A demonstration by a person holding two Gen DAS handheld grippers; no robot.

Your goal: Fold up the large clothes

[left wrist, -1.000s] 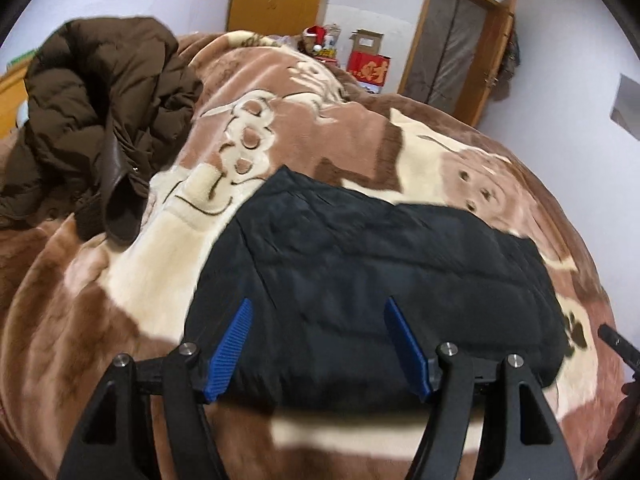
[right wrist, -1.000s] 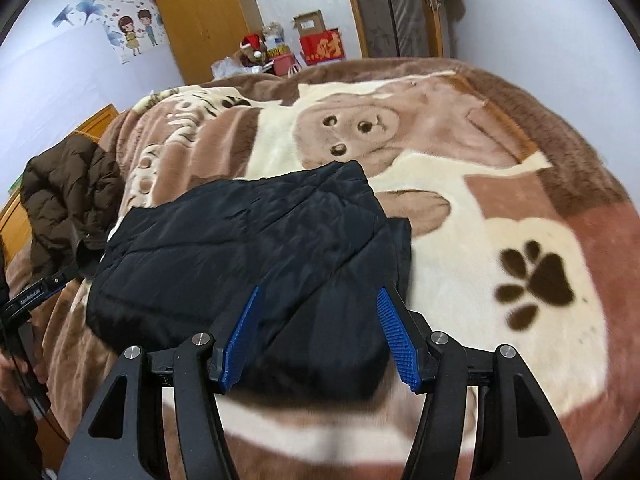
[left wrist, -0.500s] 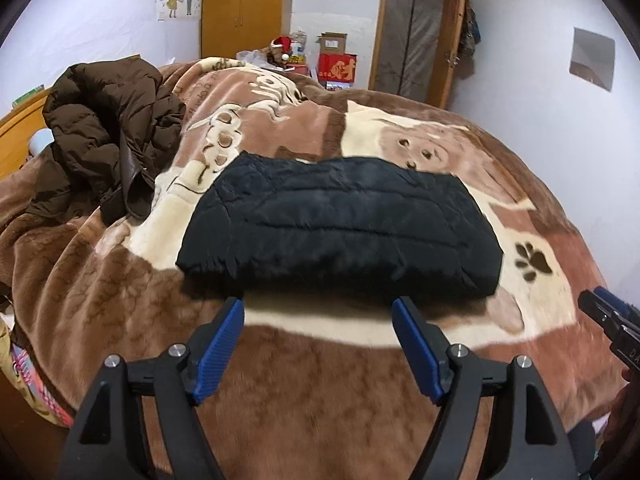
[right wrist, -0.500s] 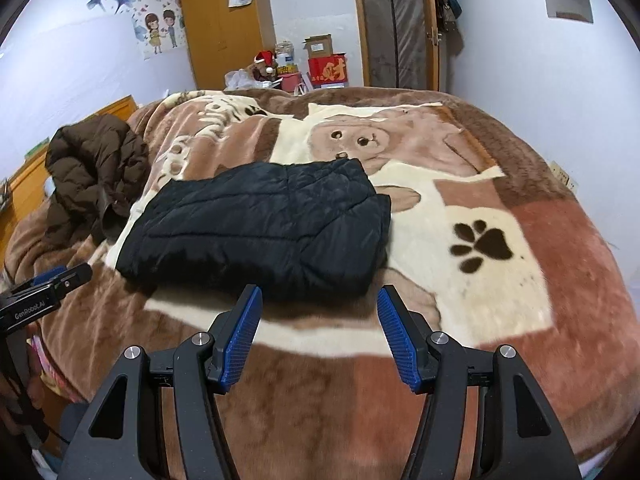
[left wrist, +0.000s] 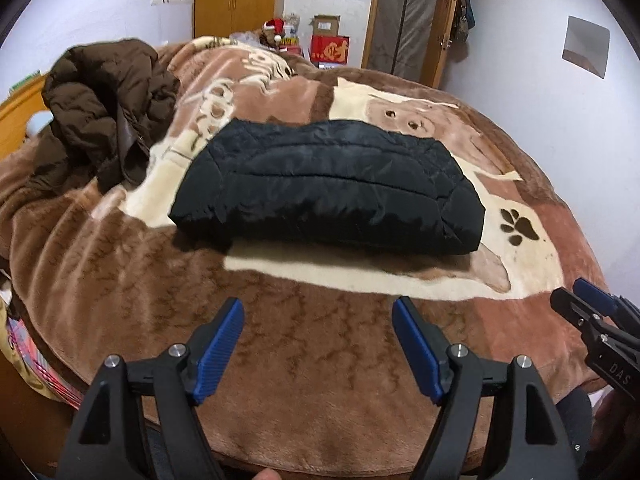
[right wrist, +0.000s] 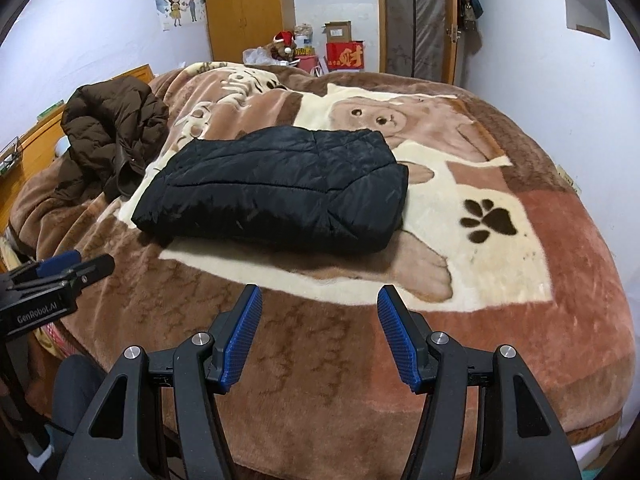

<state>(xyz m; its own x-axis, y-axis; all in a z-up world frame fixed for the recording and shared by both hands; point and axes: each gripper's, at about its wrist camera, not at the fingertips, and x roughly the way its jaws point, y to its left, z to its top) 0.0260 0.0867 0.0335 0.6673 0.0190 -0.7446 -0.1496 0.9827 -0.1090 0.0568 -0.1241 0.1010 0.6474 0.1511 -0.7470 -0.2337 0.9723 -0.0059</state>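
A black quilted jacket point(left wrist: 328, 184) lies folded into a flat rectangle in the middle of the bed; it also shows in the right wrist view point(right wrist: 276, 188). A brown puffer coat point(left wrist: 104, 108) lies crumpled at the left of the bed, also in the right wrist view point(right wrist: 112, 128). My left gripper point(left wrist: 318, 312) is open and empty, held back above the bed's near edge, well short of the black jacket. My right gripper point(right wrist: 320, 300) is open and empty, likewise drawn back. Each gripper shows at the side of the other's view.
The bed is covered by a brown and cream plush blanket point(right wrist: 500, 272) with a paw print point(right wrist: 488, 220). A wooden wardrobe point(right wrist: 248, 8), boxes point(right wrist: 344, 52) and a door point(right wrist: 420, 20) stand at the far wall. A wooden headboard point(right wrist: 36, 136) is at the left.
Both grippers have pulled back from directly over the black jacket to beyond the bed's near edge. The jacket stays folded and unmoved on the blanket.
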